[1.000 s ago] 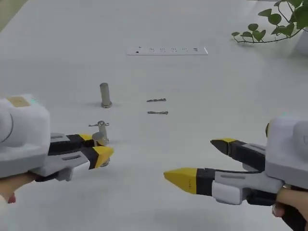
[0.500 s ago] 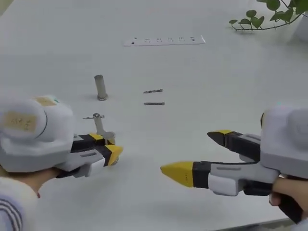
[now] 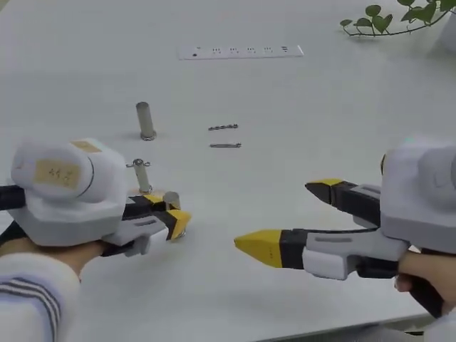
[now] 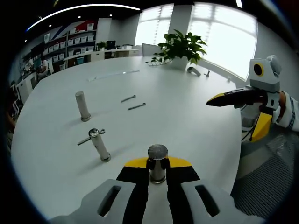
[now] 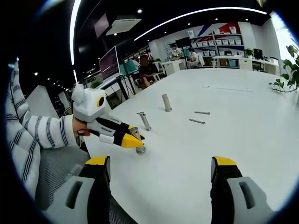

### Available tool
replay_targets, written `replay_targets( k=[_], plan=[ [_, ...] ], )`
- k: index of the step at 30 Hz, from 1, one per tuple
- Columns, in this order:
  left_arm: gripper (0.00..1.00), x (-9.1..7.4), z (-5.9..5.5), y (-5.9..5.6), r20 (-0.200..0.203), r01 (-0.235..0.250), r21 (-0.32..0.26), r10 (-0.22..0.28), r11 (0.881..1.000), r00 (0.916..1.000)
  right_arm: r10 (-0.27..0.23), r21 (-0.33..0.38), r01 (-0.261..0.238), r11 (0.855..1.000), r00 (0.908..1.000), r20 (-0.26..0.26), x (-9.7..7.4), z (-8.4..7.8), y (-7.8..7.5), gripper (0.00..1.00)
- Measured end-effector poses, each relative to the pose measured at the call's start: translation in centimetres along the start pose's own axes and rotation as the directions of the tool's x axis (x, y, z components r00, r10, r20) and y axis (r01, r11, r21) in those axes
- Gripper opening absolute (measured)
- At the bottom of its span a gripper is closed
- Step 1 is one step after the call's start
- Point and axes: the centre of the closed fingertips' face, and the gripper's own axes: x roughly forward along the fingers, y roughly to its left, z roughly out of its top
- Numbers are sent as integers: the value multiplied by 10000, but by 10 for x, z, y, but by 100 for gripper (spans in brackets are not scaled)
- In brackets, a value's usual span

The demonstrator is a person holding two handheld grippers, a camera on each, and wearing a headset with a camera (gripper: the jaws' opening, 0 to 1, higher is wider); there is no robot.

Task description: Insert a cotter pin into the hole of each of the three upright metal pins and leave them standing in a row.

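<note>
The left gripper (image 4: 158, 165) has its yellow-tipped jaws drawn narrow on a short grey cylindrical metal pin (image 4: 158, 153), which stands upright on the white table (image 3: 320, 107) between the tips; the right gripper (image 3: 274, 214) hangs well apart to its right, above the table, jaws spread wide and holding nothing, pointing across toward the left one. Just beyond the left gripper's tips and slightly to their left stands a second grey metal pin (image 4: 99, 145); a thin wire cotter pin (image 4: 91, 136) passes through it near the top and sticks out to one side. Farther out on the same side stands a third grey metal pin (image 4: 82, 105), upright and well clear of both grippers. Ahead of the gap between the two grippers, about level with that third pin, two loose silver cotter pins (image 3: 226, 145) lie flat, near each other and apart. Far beyond them lies a flat white power strip (image 3: 240, 51); a green leafy plant (image 3: 399, 14) sits at the far edge, ahead of the right gripper.
</note>
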Motion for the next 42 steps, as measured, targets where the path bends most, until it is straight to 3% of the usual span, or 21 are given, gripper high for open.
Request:
replay_targets(
  k=[19, 26, 30, 36, 39, 42],
  plan=[
    [10, 2, -1, -3, 263, -497, 247, 490, 9985, 9985, 102, -247, -103, 9996, 9999, -51, 1, 0, 4, 87],
    [11, 2, -4, -7, 253, -674, 765, 656, 9948, 9975, 168, -267, -169, 9995, 9999, -28, 1, 0, 7, 87],
    [11, 2, -4, -7, 294, -753, 586, 736, 9954, 9969, 168, -319, -170, 9993, 9998, -74, 1, 0, 7, 87],
    [11, 0, -4, -8, 176, -513, 336, 507, 9981, 9986, 161, -331, -162, 9993, 9999, -22, 0, 1, 7, 87],
    [11, -3, -3, -9, 244, -313, 793, 294, 9964, 9993, 168, -324, -169, 9993, 9998, -62, 0, 0, 7, 87],
    [13, -8, 2, -10, 409, -23, 697, -5, 9976, 9992, 186, -330, -190, 9993, 9998, -112, -1, -2, 8, 87]
  ],
)
